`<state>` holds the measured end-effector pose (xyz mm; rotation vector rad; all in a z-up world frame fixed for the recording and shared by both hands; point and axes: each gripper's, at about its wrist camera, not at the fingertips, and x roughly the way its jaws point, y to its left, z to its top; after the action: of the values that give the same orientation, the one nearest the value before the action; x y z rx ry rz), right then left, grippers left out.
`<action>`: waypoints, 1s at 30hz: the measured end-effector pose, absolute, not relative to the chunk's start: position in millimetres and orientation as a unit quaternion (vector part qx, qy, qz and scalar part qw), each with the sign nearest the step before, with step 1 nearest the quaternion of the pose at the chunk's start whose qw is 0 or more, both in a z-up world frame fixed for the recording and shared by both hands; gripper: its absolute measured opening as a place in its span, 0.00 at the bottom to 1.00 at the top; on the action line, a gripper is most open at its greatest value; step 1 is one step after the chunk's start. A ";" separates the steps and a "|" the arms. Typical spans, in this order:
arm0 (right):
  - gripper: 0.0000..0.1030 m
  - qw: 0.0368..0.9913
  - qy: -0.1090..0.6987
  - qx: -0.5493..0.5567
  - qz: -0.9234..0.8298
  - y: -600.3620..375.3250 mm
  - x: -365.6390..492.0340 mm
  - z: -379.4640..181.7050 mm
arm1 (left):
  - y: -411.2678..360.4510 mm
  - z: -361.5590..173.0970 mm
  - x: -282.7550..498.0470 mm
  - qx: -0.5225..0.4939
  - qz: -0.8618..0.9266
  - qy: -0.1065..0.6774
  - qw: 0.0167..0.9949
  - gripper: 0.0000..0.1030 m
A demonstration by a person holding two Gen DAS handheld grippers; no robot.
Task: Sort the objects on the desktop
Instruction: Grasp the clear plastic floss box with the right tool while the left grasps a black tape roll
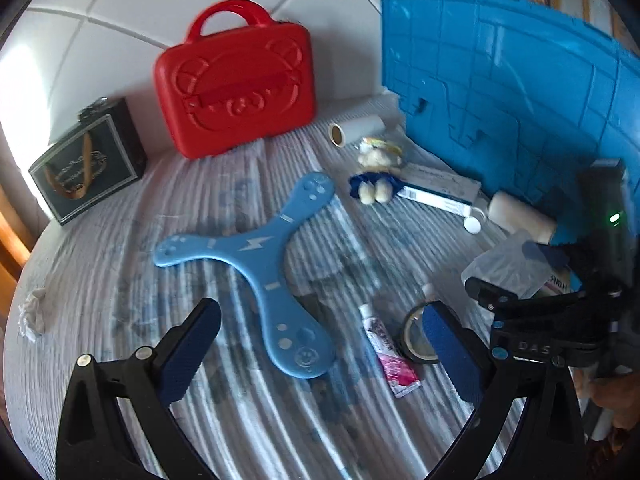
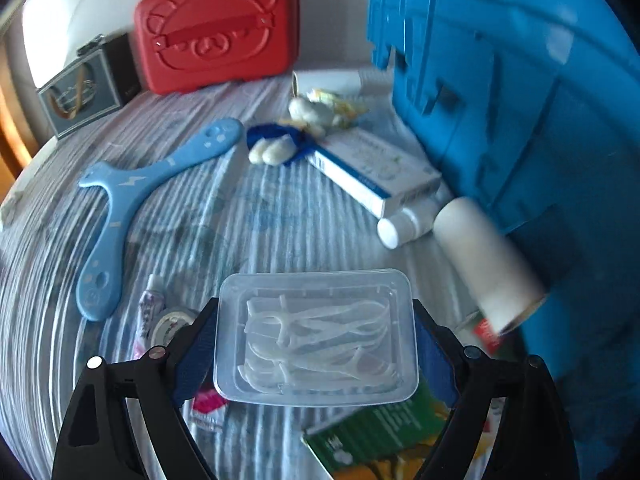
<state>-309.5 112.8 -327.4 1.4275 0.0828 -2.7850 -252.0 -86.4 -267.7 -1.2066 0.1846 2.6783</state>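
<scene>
Your right gripper [image 2: 316, 344] has its fingers closed on a clear plastic box of floss picks [image 2: 316, 336], one blue pad on each short side, lifted above the striped cloth [image 2: 280, 208] that covers the table. Below the box lies a green packet [image 2: 380, 428]. Your left gripper [image 1: 320, 348] holds nothing, its fingers spread wide over the lower arm of the blue boomerang [image 1: 256, 256], which lies flat mid-cloth. Just right of that arm lie a small pink tube [image 1: 390, 356] and a tape roll [image 1: 418, 336], partly behind your right finger. The blue crate [image 1: 508, 92] stands at the right; against its base lie a white roll [image 2: 484, 264], a white bottle [image 2: 404, 226] and a white-and-blue carton [image 2: 376, 172]. A plush toy [image 1: 378, 172] lies beside the carton. At the back, a red case [image 1: 236, 80] leans on the wall, a dark box [image 1: 86, 164] to its left.
</scene>
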 end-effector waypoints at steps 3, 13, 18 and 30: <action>0.85 0.020 0.034 0.444 -0.895 118.0 -285.8 -314.1 | -57.7 -290.4 -259.3 -0.419 0.891 0.085 0.154 0.98; 0.85 0.026 0.052 0.449 -0.892 136.2 -236.0 -315.6 | -16.9 -324.1 -269.2 -0.437 0.848 0.150 0.261 0.68; 0.85 0.042 0.039 0.446 -0.893 134.4 -226.4 -307.9 | -9.6 -340.5 -272.1 -0.460 0.817 0.171 0.303 0.67; 0.86 0.050 0.031 0.431 -0.900 127.8 -216.8 -293.9 | -10.2 -339.9 -262.1 -0.467 0.807 0.146 0.332 0.21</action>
<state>-216.8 127.8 -293.9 1.3131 0.0942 -2.7412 -262.1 -10.2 -339.9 -1.2194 0.3822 2.1082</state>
